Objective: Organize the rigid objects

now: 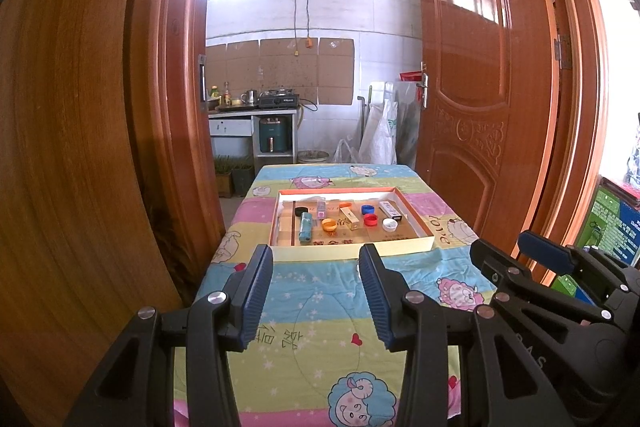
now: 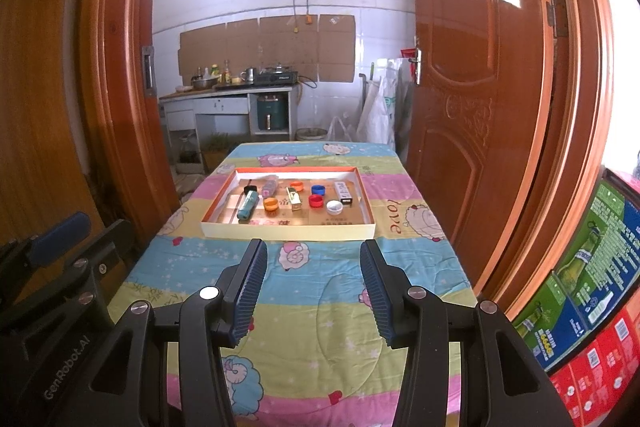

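Left gripper is seen low center of the left wrist view, jaws parted, nothing between them; the right gripper is seen the same way low center of the right wrist view, also parted and empty. Both are held above the near end of a table covered by a cartoon-sheep cloth in blue, yellow and pink stripes. In the left wrist view the other gripper's black body is seen at lower right. Past the fingertips, mid-frame, a shallow orange-rimmed tray is laid flat on the cloth. Inside it small items are spread apart: a teal lighter at the left, an orange cap, a gold box, a red cap, a white cap, a blue cap, a second orange cap, a black cap, a clear pink-tinted box and a white-and-black box at the right. Printed cartons are stacked at lower right. Further back, an open wooden door is at the right, and a kitchen counter with a stove against the tiled wall.
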{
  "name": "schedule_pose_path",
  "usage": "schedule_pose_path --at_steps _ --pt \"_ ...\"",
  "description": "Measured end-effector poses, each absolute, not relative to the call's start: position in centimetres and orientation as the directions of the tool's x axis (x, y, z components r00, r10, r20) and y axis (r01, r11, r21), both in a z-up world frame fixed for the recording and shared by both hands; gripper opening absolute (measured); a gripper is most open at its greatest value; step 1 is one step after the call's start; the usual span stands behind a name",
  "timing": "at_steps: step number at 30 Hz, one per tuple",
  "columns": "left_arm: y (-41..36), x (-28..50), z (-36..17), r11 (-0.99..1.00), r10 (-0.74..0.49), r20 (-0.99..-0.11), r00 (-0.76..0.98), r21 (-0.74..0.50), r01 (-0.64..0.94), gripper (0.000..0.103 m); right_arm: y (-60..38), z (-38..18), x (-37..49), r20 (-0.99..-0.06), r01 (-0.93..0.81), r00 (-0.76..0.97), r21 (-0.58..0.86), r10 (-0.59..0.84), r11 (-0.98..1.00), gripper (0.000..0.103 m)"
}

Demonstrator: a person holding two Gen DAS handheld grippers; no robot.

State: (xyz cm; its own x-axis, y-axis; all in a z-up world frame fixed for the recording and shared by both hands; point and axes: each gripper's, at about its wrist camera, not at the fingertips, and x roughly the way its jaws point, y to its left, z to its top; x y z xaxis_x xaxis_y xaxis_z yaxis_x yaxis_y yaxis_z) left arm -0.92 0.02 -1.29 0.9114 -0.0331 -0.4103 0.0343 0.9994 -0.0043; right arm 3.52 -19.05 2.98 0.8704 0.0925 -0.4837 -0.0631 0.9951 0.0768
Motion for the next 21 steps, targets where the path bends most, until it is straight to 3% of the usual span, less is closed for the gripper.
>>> schedule_pose_path --at_steps 21 --pt "0.13 -0.91 -1.29 0.999 -0.034 -0.413 0.910 -0.009 0.033 0.045 -18.85 3.20 3.35 -0.483 -0.066 0.870 0.075 0.095 0.995 0.050"
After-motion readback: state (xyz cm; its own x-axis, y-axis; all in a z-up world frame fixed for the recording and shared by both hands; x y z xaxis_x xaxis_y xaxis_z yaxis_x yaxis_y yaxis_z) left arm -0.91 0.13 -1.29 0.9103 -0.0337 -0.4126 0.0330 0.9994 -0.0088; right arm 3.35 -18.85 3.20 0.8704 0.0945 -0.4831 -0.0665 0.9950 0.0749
